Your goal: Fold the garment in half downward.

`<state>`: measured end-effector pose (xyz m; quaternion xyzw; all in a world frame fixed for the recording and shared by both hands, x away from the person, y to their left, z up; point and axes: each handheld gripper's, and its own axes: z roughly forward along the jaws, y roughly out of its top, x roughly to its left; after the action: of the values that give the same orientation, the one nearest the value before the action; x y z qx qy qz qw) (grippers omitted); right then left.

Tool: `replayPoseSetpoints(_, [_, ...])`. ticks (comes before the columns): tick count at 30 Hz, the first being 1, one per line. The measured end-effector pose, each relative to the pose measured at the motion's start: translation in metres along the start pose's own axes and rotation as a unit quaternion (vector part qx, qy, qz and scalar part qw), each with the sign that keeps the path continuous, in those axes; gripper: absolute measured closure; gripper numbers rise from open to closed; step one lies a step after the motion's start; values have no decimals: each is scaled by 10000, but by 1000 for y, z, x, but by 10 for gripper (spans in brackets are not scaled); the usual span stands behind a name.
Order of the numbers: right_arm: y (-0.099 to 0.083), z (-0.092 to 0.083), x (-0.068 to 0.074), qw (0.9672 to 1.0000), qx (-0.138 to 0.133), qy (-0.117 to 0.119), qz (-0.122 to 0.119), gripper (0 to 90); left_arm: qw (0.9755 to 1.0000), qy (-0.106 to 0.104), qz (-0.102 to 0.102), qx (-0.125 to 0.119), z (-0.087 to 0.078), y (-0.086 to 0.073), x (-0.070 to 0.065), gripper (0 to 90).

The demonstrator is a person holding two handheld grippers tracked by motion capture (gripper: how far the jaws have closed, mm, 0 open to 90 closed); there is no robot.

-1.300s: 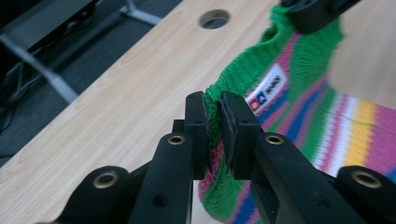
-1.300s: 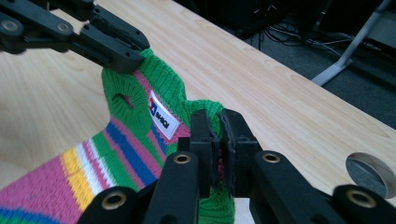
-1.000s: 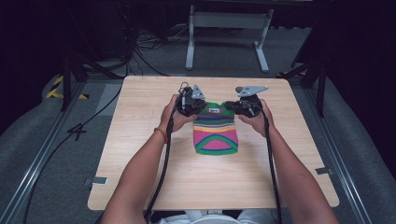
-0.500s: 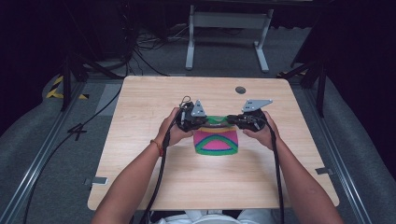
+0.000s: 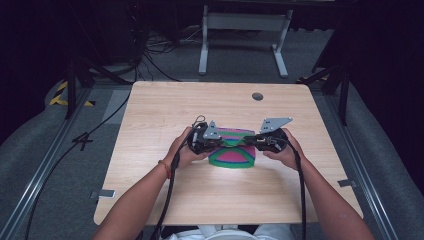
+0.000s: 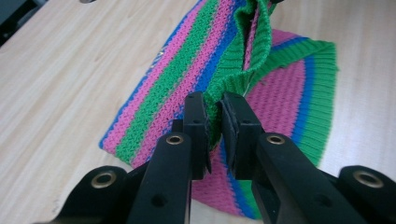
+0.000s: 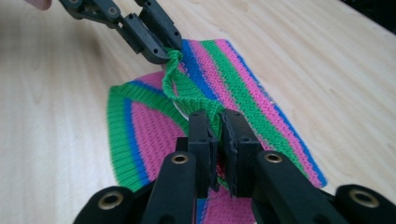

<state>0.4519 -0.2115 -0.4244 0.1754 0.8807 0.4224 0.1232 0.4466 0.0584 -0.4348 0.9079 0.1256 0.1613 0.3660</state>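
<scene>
A knitted garment (image 5: 232, 159) with pink, green and blue stripes lies on the wooden table (image 5: 165, 110), its far part folded back toward the person. My left gripper (image 5: 222, 143) is shut on the green ribbed edge (image 6: 243, 56), which bunches between the pads (image 6: 195, 109). My right gripper (image 5: 251, 143) pinches the same green edge (image 7: 187, 93) a short way along. In the right gripper view the left gripper (image 7: 163, 52) holds the edge farther off. The two grippers face each other across the garment, close together, just above it.
A small round hole (image 5: 257, 96) sits near the table's far edge. A white metal stand (image 5: 245, 25) and loose cables (image 5: 155, 47) are on the floor behind. Bare wood surrounds the garment on all sides.
Both hands have come toward the person and slightly down, drawing the green edge along. The garment's far part has folded over its near part.
</scene>
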Motion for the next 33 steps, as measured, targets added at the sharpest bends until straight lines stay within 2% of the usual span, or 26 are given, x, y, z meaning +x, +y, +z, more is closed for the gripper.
replayPoseSetpoints(4, [-3, 0, 8, 9999, 145, 34, -84, 824, 9998, -194, -16, 2, 0, -4, -6, 807])
replayPoseSetpoints(6, [-6, 0, 12, 9997, 217, 56, -125, 823, 9996, -236, 93, 97, 1, -6, -9, 806])
replayPoseSetpoints(10, [-15, 3, 19, 9989, 403, 83, -216, 822, 9991, -376, 101, 187, 2, -13, -14, 809])
replayPoseSetpoints(18, [-22, 0, 27, 9984, 497, 188, -203, 817, 9976, -562, 223, 329, 6, -17, -23, 838])
replayPoseSetpoints(22, [-25, -1, 32, 9978, 557, 261, -259, 808, 9966, -667, 202, 435, 9, -19, -27, 856])
replayPoseSetpoints(23, [-25, -1, 34, 9976, 584, 252, -263, 802, 9961, -704, 267, 470, 11, -19, -27, 861])
replayPoseSetpoints(27, [-29, -2, 41, 9966, 671, 388, -285, 786, 9947, -792, 304, 585, 16, -22, -30, 867])
replayPoseSetpoints(28, [-30, -1, 43, 9963, 696, 414, -303, 772, 9948, -822, 201, 575, 15, -23, -30, 867])
replayPoseSetpoints(30, [-33, 0, 47, 9954, 782, 428, -366, 754, 9948, -827, 207, 552, 16, -24, -29, 867])
replayPoseSetpoints(33, [-36, 4, 50, 9949, 864, 426, -299, 742, 9947, -873, 111, 541, 16, -24, -29, 868])
